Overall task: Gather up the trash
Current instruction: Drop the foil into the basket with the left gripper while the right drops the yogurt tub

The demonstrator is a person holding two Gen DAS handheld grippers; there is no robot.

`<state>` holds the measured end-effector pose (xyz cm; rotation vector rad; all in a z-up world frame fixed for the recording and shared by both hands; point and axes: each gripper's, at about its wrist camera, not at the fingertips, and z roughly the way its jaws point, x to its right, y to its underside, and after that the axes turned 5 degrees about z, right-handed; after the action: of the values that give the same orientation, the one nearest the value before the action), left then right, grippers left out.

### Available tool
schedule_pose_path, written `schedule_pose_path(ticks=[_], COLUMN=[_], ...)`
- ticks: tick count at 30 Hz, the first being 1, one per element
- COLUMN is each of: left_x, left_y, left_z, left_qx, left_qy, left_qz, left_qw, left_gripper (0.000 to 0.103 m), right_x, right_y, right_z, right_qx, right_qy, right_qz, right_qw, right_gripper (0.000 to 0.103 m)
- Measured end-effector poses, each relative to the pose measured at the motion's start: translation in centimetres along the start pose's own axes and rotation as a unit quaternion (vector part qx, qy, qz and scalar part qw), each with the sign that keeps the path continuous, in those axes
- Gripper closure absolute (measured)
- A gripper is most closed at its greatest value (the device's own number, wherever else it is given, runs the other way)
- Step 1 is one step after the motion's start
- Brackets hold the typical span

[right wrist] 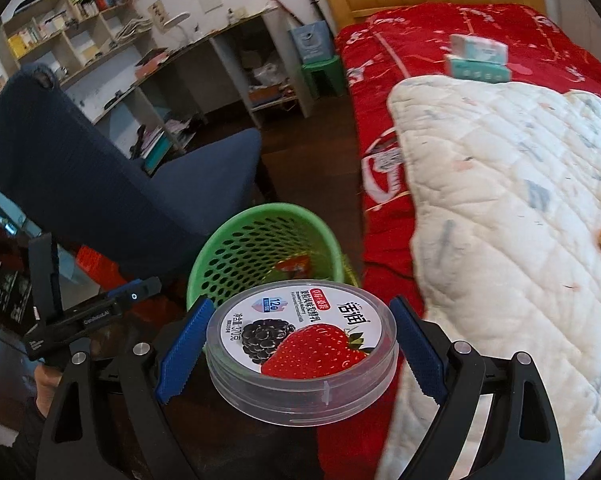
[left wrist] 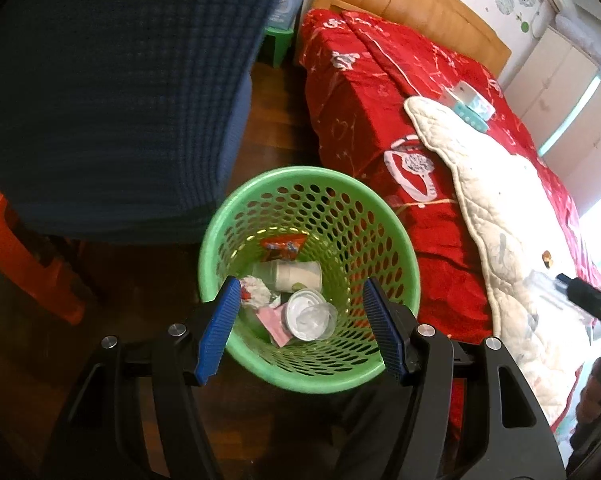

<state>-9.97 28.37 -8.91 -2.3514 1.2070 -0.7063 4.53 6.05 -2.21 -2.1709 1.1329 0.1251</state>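
Between the blue fingers of the right gripper sits a round yogurt tub with a strawberry on its lid, and the fingers squeeze its sides. Just past it is the green basket. Over that basket the left gripper hangs with its fingers wide apart and nothing held. Cups and wrappers lie inside. Beside the basket is a red bed.
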Motion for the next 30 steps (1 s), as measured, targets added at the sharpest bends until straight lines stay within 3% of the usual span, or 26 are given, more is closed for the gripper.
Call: schedule_pose_path(ticks=[17,30], left_x=[-3.3,-2.7], left_y=[-0.2,-0.1], left_z=[-2.3,-1.8], left_qx=[0.028,0.024], left_qy=[-0.010,-0.005], left_qz=[-0.044,-0.042], left_qw=[0.9986,0.9988], left_gripper=[0.034,0.032], right_x=[-4.9,-6.2], right_y=[0.6,0.3], right_z=[7.8,9.4], right_qx=[-0.053,-0.052], right_qy=[-0.020,-0.041], right_qz=[-0.013,-0.016], right_qw=[0.998,0.998], right_gripper=[0.017,0.012])
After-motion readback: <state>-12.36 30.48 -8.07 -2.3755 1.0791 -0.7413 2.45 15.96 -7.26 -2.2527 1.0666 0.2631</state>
